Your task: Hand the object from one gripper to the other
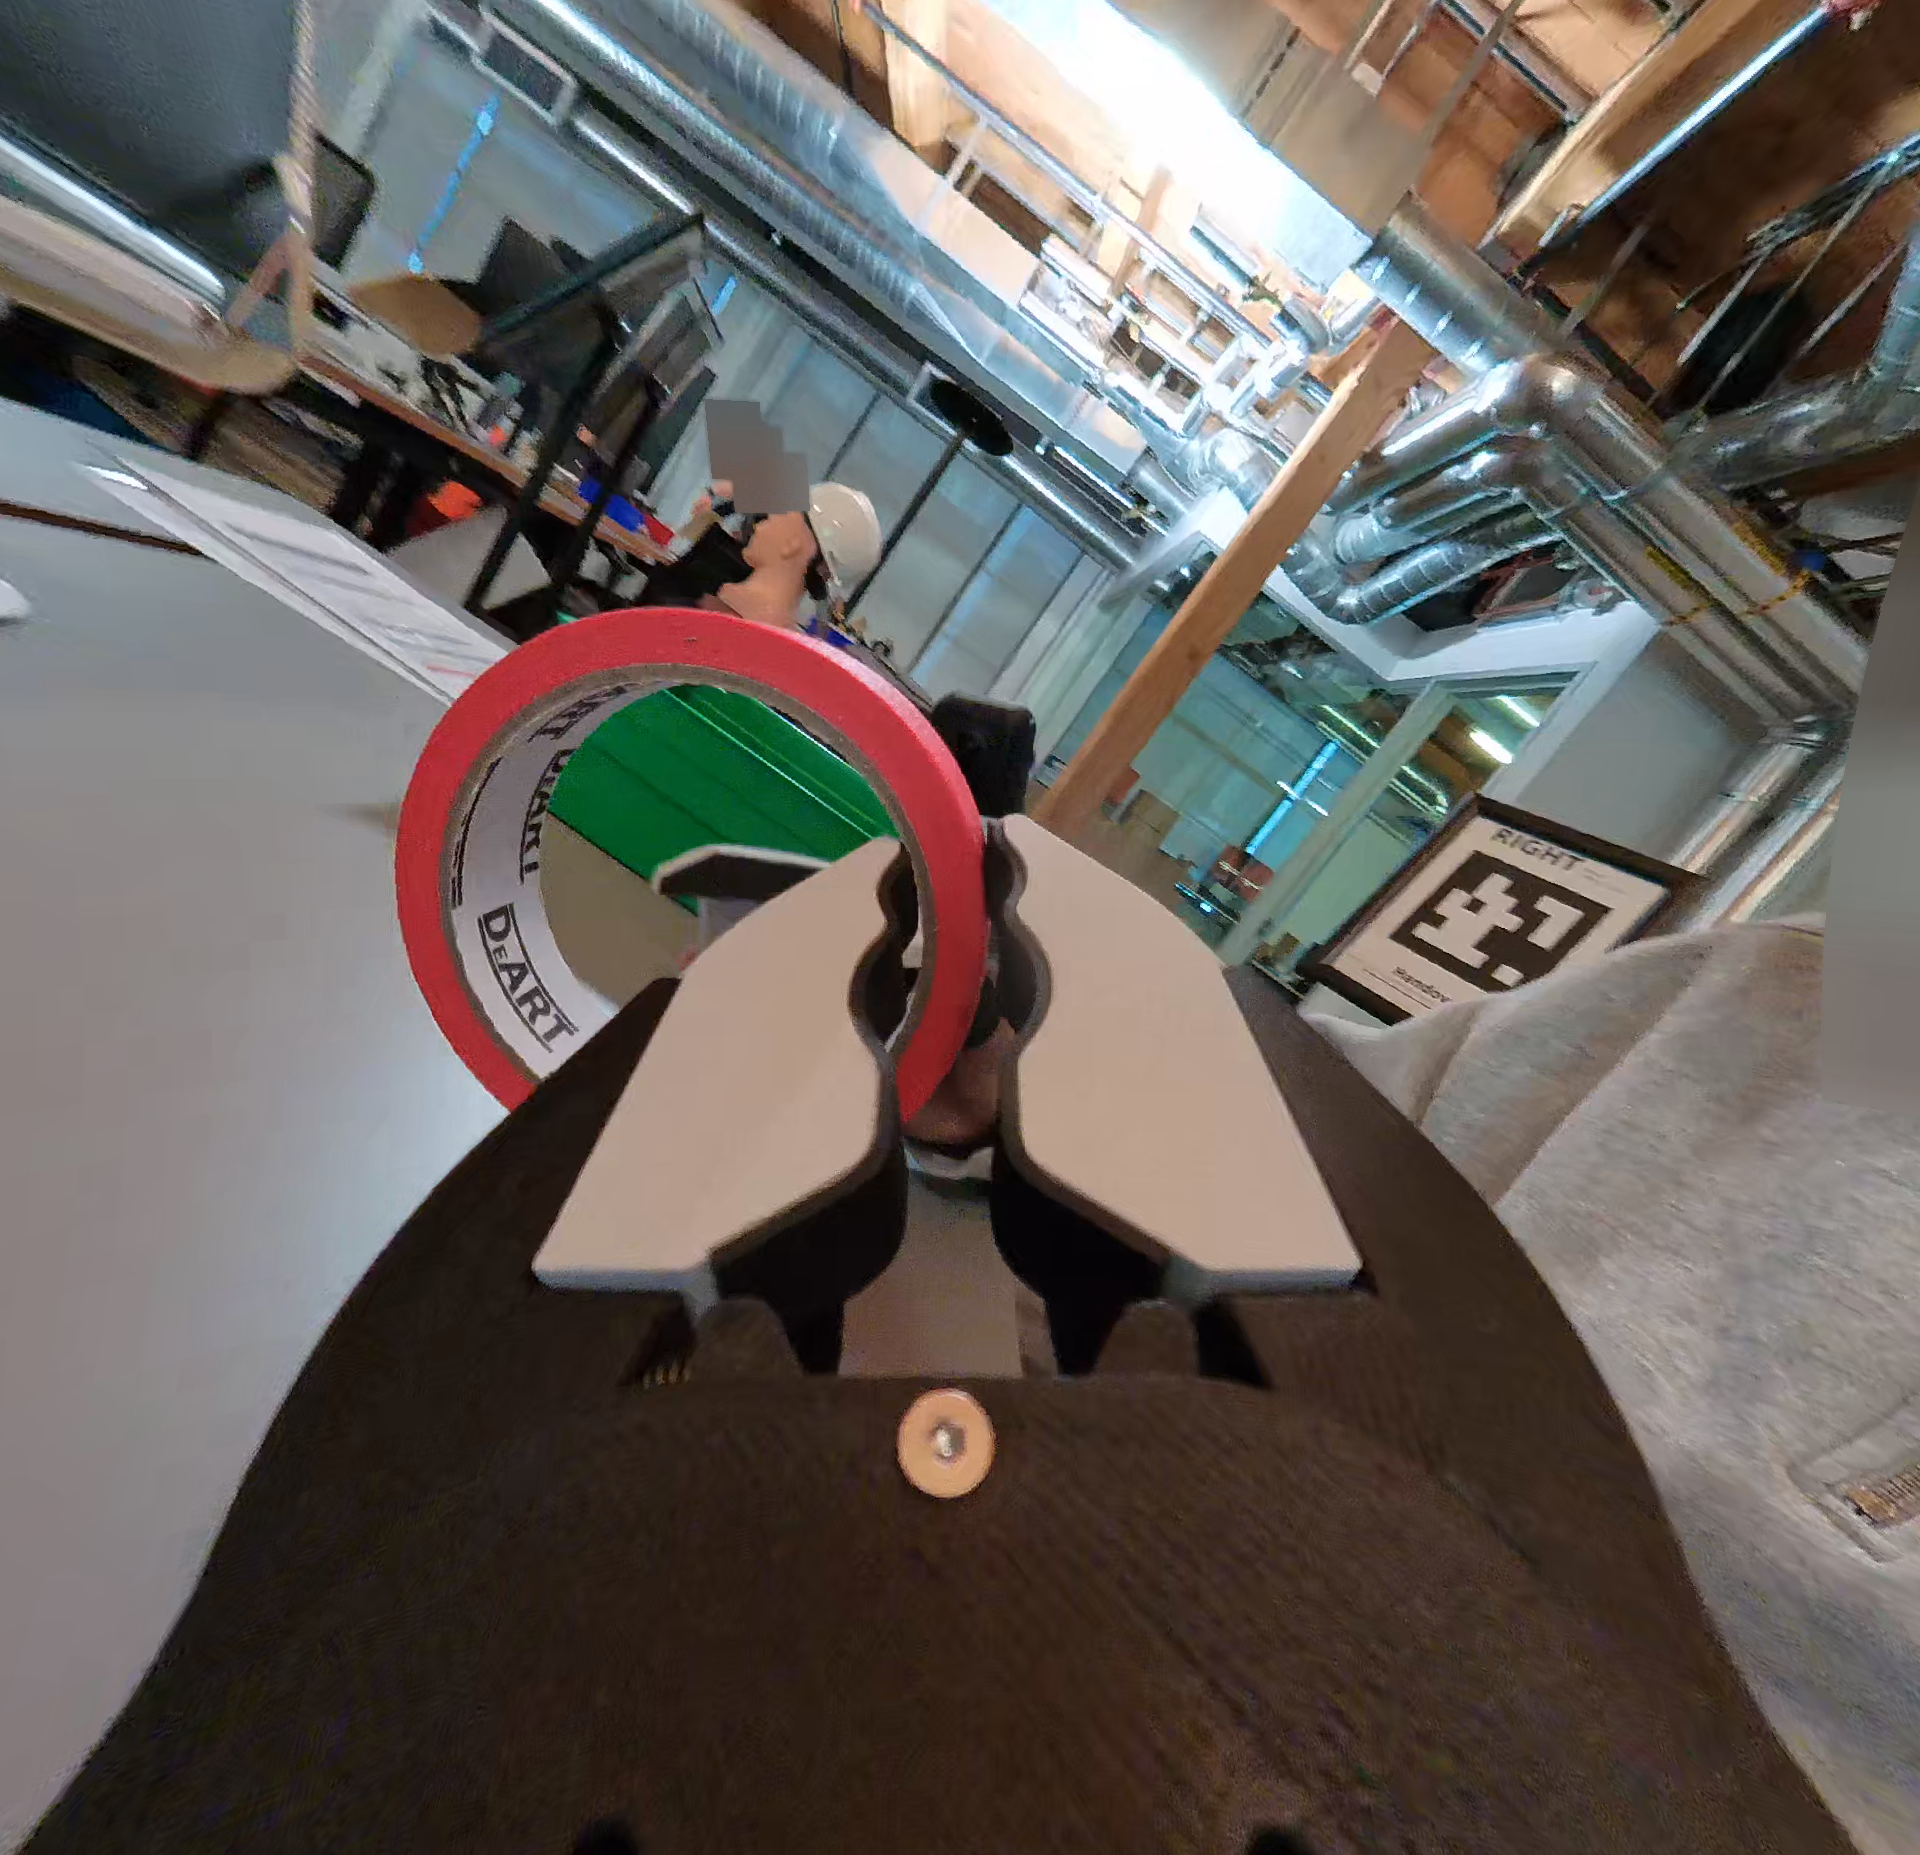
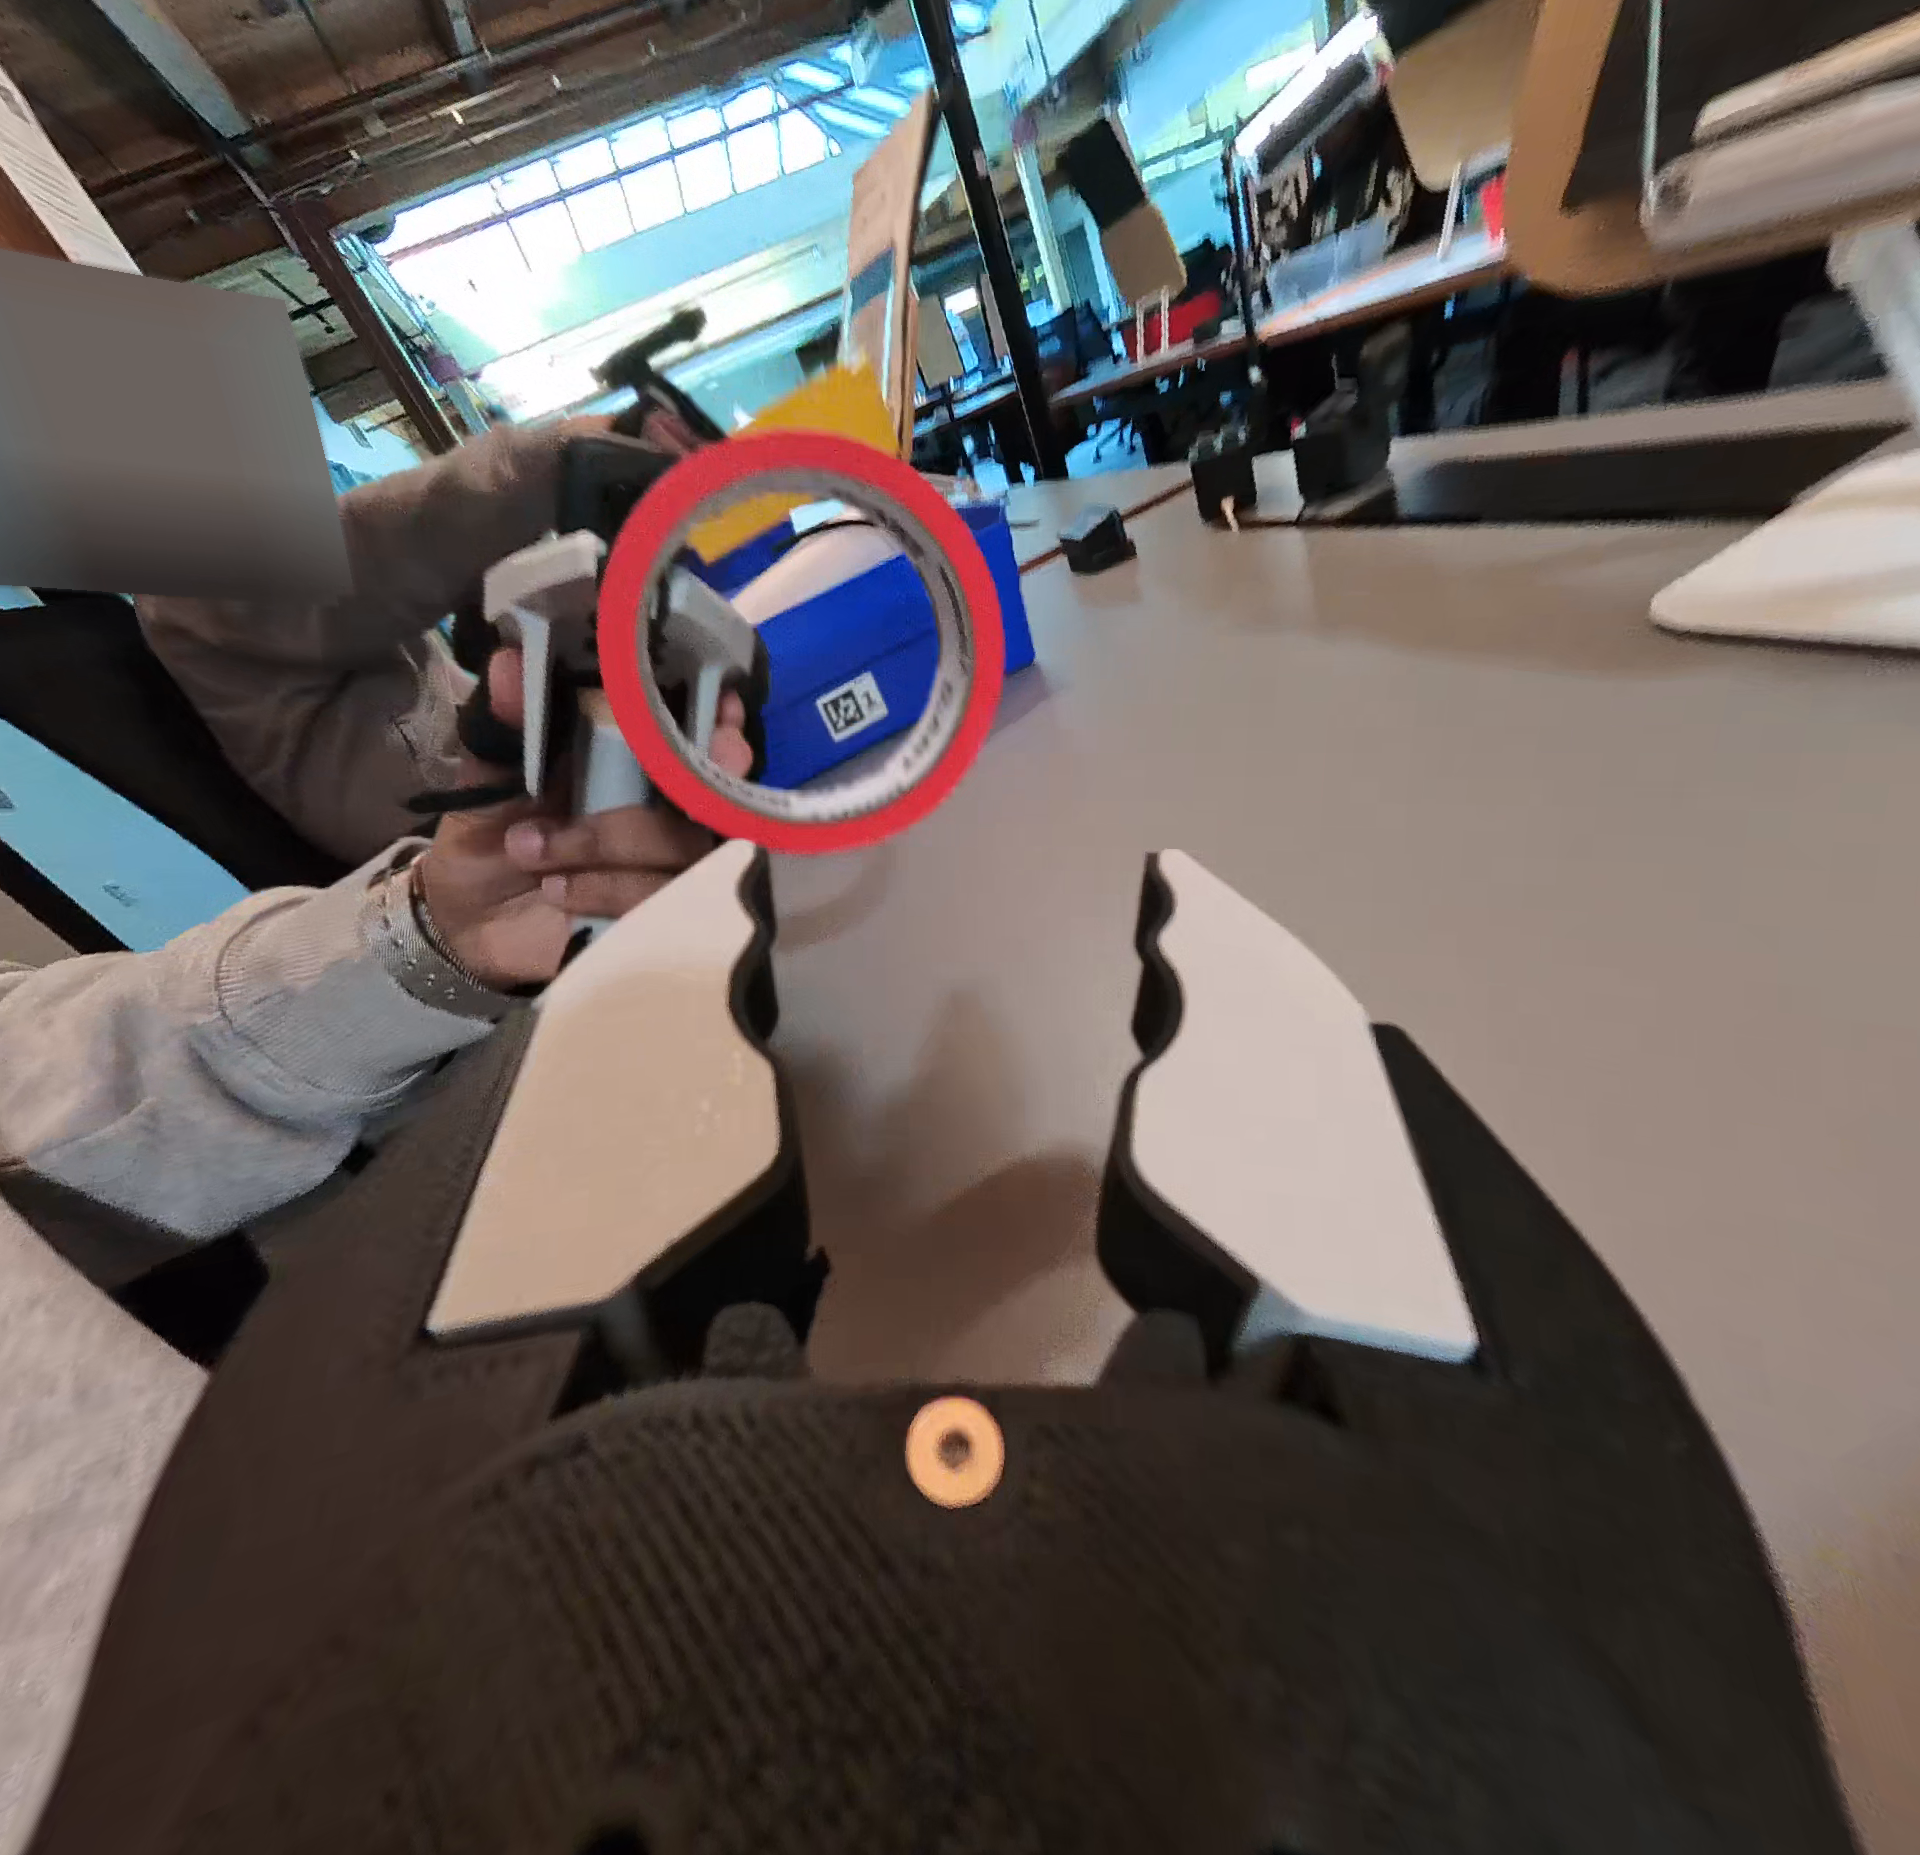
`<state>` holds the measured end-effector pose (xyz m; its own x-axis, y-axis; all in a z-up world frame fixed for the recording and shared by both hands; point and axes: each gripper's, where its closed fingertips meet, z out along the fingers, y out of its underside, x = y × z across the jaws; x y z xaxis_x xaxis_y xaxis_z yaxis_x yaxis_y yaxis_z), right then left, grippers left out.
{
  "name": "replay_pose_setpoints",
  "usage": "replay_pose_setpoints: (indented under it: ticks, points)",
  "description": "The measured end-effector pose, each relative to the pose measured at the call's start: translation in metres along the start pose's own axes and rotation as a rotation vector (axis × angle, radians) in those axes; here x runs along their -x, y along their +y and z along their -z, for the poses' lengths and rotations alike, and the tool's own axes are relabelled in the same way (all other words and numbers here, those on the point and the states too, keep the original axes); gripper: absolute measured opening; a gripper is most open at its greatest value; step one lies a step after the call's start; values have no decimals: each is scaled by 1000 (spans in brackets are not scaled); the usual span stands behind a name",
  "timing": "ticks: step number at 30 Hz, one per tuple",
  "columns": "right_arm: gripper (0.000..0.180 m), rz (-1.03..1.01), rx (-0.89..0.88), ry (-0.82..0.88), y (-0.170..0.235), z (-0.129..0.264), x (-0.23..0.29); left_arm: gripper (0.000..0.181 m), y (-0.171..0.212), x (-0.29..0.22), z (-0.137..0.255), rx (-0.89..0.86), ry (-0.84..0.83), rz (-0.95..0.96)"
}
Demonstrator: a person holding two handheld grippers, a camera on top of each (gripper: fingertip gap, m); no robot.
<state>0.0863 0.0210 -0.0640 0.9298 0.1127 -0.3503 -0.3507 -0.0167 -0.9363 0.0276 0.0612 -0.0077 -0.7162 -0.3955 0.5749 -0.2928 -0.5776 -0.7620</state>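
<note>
A red tape roll (image 1: 727, 642) with a white printed core stands on edge in the air. My left gripper (image 1: 951, 855) is shut on the roll's right wall, with one finger inside the hole and one outside. A grey fingertip of the other gripper (image 1: 727, 862) shows through the hole. In the right wrist view the roll (image 2: 831, 831) hangs just beyond my right gripper (image 2: 954, 870), which is open and empty and does not touch it. The left gripper (image 2: 613, 610) grips the roll's left side there.
A grey table (image 2: 1351, 870) lies below. On it are a blue box (image 2: 1013, 600), small black items (image 2: 1096, 538) and a white monitor base (image 2: 1787, 579). A hand (image 2: 499, 891) and grey sleeve are at left. A framed marker board (image 1: 1496, 922) stands at the right.
</note>
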Motion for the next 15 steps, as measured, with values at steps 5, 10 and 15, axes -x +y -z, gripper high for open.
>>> replay_pose_setpoints:
  ticks: [5,10,15]
  points:
    - [109,37,-112,-116,-10,-6,22,13,28,-4,-15,111,51,-5]
    - [143,144,-82,-127,-2,-16,40,13,45,-8,-23,161,84,14]
    - [147,262,-30,-127,8,-21,52,13,51,-15,-28,162,140,68]
